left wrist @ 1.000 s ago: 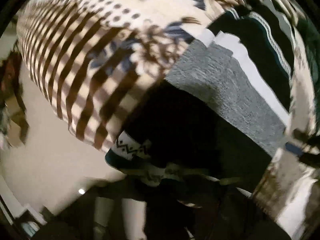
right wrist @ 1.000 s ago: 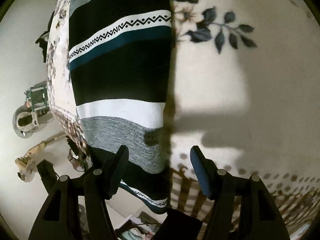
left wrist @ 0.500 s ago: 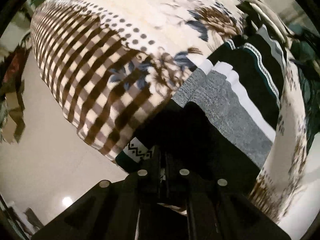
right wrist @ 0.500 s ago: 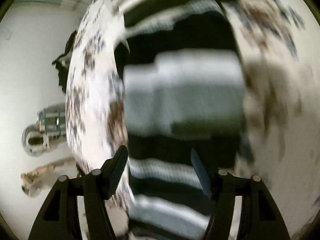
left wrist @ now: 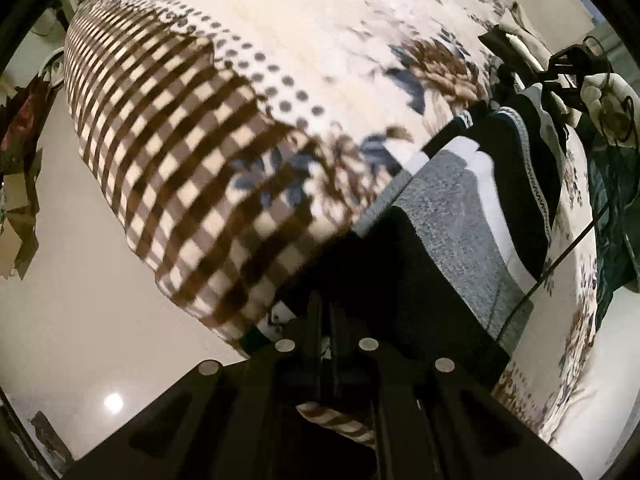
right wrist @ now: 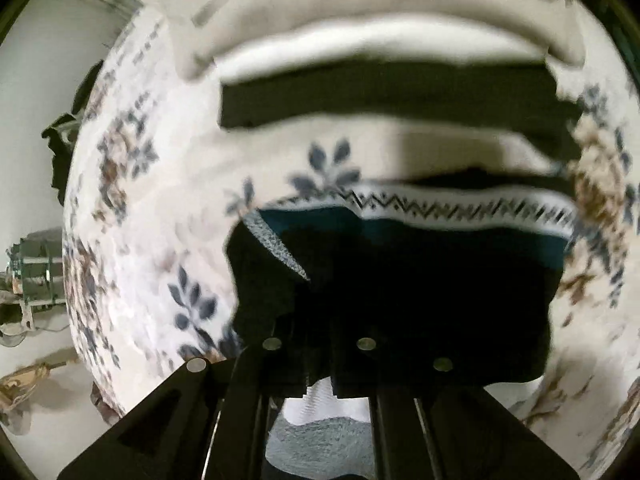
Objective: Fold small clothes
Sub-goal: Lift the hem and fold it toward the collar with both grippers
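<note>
A striped sweater (left wrist: 472, 216) with black, grey, white and teal bands lies on a floral and checked blanket (left wrist: 280, 80). My left gripper (left wrist: 322, 332) is shut on the sweater's black hem end at the blanket's edge. In the right wrist view my right gripper (right wrist: 320, 344) is shut on a black part of the sweater (right wrist: 440, 280), below its white zigzag band. The fingertips of both grippers are buried in dark cloth.
The blanket (right wrist: 160, 240) covers a bed. Pale floor (left wrist: 80, 280) lies to the left below the bed edge. Folded dark and cream fabric (right wrist: 380, 92) lies beyond the sweater. A cable (left wrist: 560, 256) and dark green cloth (left wrist: 612, 200) lie at the right. Metal objects (right wrist: 32, 276) stand on the floor.
My right gripper has moved from the sweater's side over onto it and has shut on the black cloth. My left gripper has come into view, shut on the hem.
</note>
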Available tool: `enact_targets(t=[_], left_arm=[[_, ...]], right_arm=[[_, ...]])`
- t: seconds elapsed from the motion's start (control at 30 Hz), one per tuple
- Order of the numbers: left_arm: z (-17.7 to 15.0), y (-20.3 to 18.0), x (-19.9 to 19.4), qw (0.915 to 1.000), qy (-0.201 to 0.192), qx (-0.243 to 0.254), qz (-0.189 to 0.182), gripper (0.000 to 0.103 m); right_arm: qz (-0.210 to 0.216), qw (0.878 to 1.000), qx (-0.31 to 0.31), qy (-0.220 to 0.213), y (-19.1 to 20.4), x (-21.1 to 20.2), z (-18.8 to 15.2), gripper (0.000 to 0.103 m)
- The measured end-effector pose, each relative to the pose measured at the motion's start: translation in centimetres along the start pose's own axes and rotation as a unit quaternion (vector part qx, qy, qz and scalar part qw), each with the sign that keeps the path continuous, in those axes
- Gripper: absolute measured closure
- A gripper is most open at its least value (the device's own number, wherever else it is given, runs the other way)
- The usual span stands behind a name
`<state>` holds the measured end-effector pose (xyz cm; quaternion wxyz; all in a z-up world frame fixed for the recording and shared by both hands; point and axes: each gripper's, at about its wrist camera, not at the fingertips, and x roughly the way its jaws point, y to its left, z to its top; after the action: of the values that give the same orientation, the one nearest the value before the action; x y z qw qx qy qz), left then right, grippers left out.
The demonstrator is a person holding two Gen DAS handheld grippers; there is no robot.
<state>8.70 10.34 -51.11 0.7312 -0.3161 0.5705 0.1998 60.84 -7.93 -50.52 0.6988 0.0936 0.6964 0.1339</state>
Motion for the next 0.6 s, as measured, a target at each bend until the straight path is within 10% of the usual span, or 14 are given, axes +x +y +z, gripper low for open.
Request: enact_targets(t=[0.27,0.33,0.4,0.6], left_arm=[[1.2,2.4,4.0,0.9981,0.055,-0.029,-0.006,0.097],[1.3,2.4,3.4,0.9971,0.069,-0.027,-0.018,0.079],[1.5,2.2,1.7,0.9961,0.067,-0.028,-0.050,0.038],[4.5,-1.1,-2.9,0.9949,0.056,-0.006,-0.083,0.029]], right_arm=[[-0.011,0.999,-0.023,0.035,1.9,2.7,0.5,0.088],[0.027,0.998,-0.022,0.046,1.7,2.3,0.1,0.045],[0.095,0.994,-0.026,0.053,1.2,0.6,-1.3,0.025],[0.144,0.989,-0.030,0.035,-5.1,-8.4,-11.4,0.025]])
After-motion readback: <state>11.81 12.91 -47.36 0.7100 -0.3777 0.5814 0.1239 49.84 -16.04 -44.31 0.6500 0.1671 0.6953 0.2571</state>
